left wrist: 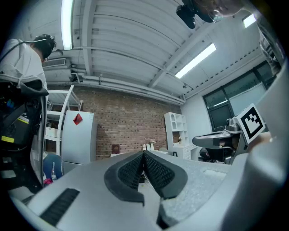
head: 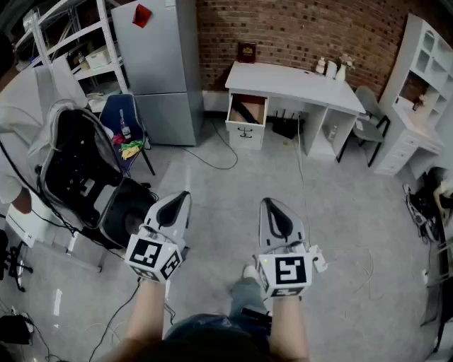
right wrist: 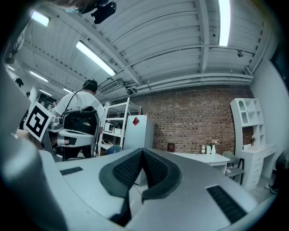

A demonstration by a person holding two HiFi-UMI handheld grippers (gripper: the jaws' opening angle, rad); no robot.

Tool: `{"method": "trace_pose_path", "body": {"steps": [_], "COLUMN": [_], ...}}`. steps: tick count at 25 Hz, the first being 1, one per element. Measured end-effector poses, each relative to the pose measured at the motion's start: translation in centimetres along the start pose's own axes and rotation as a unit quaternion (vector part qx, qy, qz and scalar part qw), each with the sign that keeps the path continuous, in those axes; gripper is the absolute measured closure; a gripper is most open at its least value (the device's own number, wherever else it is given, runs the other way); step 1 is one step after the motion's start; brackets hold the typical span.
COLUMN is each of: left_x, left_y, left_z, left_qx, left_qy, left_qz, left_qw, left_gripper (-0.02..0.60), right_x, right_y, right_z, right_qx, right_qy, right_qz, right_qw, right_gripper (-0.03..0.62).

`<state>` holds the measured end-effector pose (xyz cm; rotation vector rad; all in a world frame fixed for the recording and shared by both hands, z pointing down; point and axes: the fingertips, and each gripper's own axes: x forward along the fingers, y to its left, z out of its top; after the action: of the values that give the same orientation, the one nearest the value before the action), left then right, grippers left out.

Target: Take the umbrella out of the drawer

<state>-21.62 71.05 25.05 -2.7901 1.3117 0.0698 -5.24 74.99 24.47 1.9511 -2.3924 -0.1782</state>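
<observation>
Closest to the lens, low in the head view: two bare forearms (head: 145,314), each behind a gripper held level above the floor (head: 226,184). On the left hand, the left gripper (head: 182,196), jaws pressed together with nothing between, ribbed dark pads (left wrist: 131,171) meeting at the tip. On the right hand, the right gripper (head: 273,205), likewise closed tight on nothing, pads (right wrist: 124,169) flush against each other. Both side by side, well apart from the furniture ahead.

Beyond them, bare grey floor with a dark cable (head: 218,165) looping toward the far wall. Against that brick wall (head: 304,28), a white surface (head: 297,81) with small bottles (head: 330,67) near its right end and a brown frame (head: 246,51) at its back left corner. Under the left end of the surface, the drawer (head: 259,103) pulled open, wood inside. Lying slantwise in it, a long dark shape, the umbrella (head: 248,113), untouched and far from both grippers.

Right of the surface, a grey chair (head: 368,121), then a white shelf unit (head: 417,85) along the right wall. Left of the surface, a tall grey fridge (head: 159,71) with a red tag (head: 141,15), a blue chair (head: 117,117) in front of it, and white metal racks (head: 71,42) in the corner. Nearer on the left, a black bag (head: 71,159) on a stand.

Overhead in both gripper views, white ceiling beams and strip lights (left wrist: 67,22).
</observation>
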Motion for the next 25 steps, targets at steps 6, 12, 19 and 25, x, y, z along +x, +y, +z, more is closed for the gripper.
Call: {"method": "trace_pose_path", "body": {"steps": [6, 12, 19, 25], "left_x": [7.8, 17.3, 26.1, 30.5], "left_y": [0.0, 0.6, 0.8, 3.0], "left_z": [-0.6, -0.5, -0.9, -1.8], "left_qx": [-0.003, -0.003, -0.008, -0.011], "left_qy": [-0.008, -0.004, -0.002, 0.004], "left_qz": [-0.004, 0.006, 0.022, 0.031], "left_qw": [1.0000, 1.0000, 0.9997, 0.9994], "left_gripper": [0.586, 0.586, 0.586, 0.586], "right_x": [5.5, 11.7, 18.0, 22.6], "right_y": [-5.6, -12.4, -18.7, -20.8], "right_z": [-1.2, -1.7, -2.2, -3.4], "right_qx": [0.005, 0.007, 0.006, 0.007], "right_qy": [0.001, 0.006, 0.003, 0.011], "right_qz": [0.012, 0.023, 0.053, 0.062], "right_qw": [1.000, 1.000, 0.999, 0.998], "right_gripper": [0.602, 0.602, 0.602, 0.602]}}
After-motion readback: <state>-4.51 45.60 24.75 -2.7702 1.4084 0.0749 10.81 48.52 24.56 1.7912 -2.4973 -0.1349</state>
